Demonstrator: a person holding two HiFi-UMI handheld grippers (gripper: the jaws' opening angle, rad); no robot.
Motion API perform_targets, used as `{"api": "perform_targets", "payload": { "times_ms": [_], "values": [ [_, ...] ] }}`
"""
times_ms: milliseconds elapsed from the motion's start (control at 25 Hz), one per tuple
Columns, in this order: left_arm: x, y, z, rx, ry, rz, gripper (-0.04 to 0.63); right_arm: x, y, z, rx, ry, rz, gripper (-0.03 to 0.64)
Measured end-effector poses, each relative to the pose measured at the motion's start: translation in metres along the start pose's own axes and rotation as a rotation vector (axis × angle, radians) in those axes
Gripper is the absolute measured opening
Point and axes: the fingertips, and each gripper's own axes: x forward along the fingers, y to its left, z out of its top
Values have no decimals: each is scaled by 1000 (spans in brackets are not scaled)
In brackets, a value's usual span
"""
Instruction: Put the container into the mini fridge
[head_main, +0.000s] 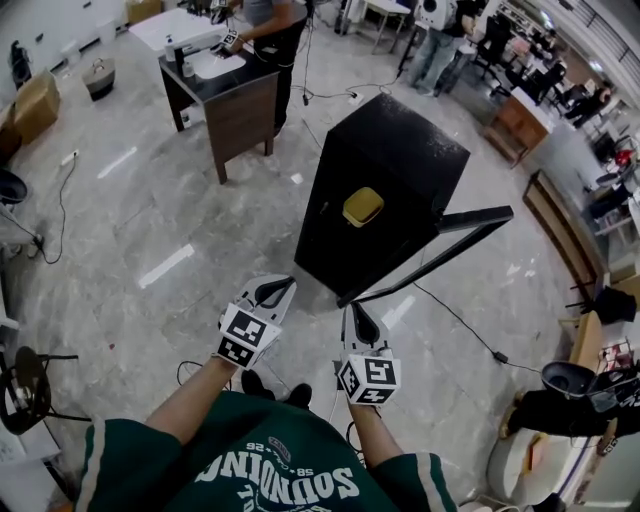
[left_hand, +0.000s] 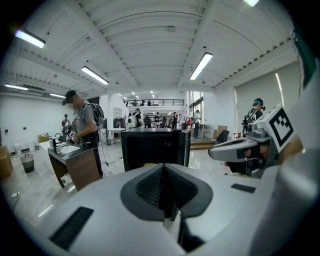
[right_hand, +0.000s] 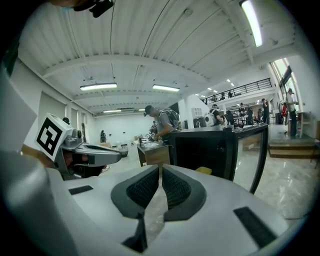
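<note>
Yellow rounded plastic container (head_main: 362, 206) sits inside black mini fridge (head_main: 400, 140), apparently on shelf. Glass-fronted door (head_main: 475, 217) stands wide open. Left gripper (head_main: 272, 290) clenched on nothing, right gripper (head_main: 360, 322) likewise, both short of fridge. Placement looks done. If shutting door: push frame edge gently, keep off glass.

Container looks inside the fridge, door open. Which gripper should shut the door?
Right, probably. The door of the mini fridge swings out to the right, and the right gripper hangs close below it. The left gripper is farther off. Both are shut and empty; the container appears to sit inside.
</note>
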Motion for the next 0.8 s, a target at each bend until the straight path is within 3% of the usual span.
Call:
{"api": "perform_targets", "payload": {
  "times_ms": [800],
  "values": [
    [13, -7, 5, 6, -13, -18, 14, -4, -4, -4, -3, 12, 14, 37]
  ]
}}
